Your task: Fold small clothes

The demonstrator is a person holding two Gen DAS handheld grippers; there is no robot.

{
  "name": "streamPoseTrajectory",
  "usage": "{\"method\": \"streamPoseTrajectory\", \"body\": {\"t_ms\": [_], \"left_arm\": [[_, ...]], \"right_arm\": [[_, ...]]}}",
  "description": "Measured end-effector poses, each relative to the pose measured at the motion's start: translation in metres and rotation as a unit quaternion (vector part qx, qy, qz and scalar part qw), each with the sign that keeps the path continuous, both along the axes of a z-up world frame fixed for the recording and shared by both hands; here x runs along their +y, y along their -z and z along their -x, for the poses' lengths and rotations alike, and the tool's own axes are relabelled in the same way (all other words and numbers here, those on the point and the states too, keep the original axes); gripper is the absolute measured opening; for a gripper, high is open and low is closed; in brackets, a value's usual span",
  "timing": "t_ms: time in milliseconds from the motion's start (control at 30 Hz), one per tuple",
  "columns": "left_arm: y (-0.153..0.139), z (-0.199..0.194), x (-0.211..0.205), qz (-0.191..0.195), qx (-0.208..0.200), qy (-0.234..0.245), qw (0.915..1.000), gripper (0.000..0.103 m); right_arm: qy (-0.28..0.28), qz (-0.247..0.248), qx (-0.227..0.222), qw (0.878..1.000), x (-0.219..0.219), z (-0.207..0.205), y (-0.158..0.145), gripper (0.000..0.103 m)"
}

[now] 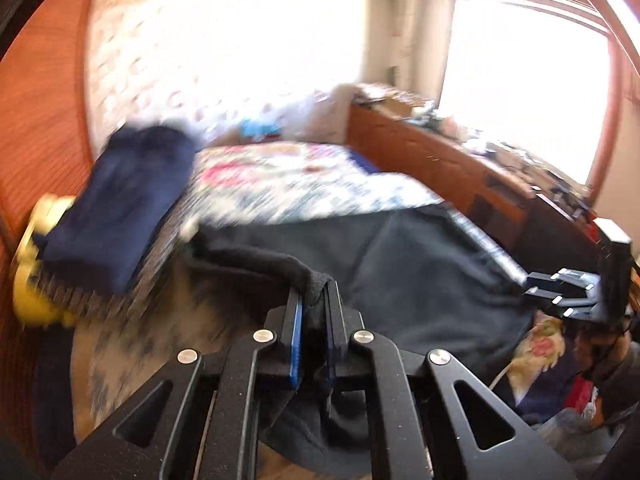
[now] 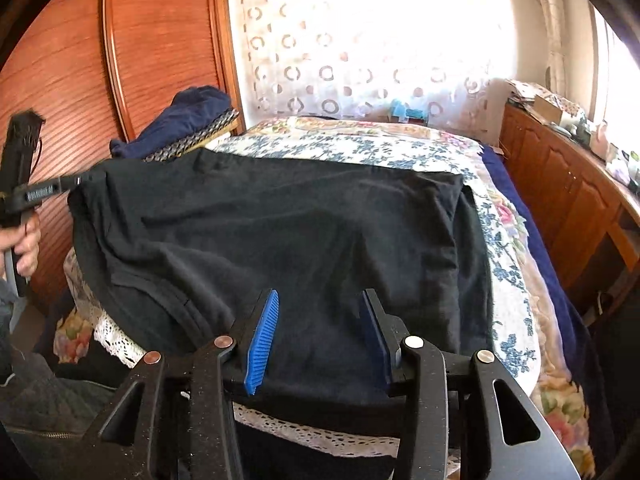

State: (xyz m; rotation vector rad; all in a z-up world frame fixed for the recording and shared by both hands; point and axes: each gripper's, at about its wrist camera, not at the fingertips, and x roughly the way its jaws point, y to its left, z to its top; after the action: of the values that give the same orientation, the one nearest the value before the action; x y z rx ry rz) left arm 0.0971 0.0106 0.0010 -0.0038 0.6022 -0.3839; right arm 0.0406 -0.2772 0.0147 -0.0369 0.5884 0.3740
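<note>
A black garment lies spread across the near part of the flowered bed. My left gripper is shut on a bunched edge of the black garment and holds it raised at the bed's left side; it also shows in the right wrist view. My right gripper is open, its blue pads hovering just above the garment's near edge, holding nothing. It shows in the left wrist view at the garment's right edge.
A folded navy garment lies on a patterned stack at the bed's far left, by the wooden wardrobe. A yellow object sits beside it. A cluttered wooden dresser runs along the right. Curtain and bright window behind.
</note>
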Motion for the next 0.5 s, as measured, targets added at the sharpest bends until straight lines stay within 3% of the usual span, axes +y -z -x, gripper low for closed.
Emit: {"method": "streamPoseTrajectory", "body": {"t_ms": [267, 500], "left_arm": [[-0.042, -0.037, -0.11, -0.021, -0.015, 0.107, 0.994, 0.01], [-0.055, -0.044, -0.2, -0.043, -0.015, 0.189, 0.981, 0.01]], "right_arm": [[0.038, -0.023, -0.007, 0.999, -0.043, 0.008, 0.002, 0.044], [0.074, -0.038, -0.011, 0.996, -0.084, 0.018, 0.005, 0.044]]}}
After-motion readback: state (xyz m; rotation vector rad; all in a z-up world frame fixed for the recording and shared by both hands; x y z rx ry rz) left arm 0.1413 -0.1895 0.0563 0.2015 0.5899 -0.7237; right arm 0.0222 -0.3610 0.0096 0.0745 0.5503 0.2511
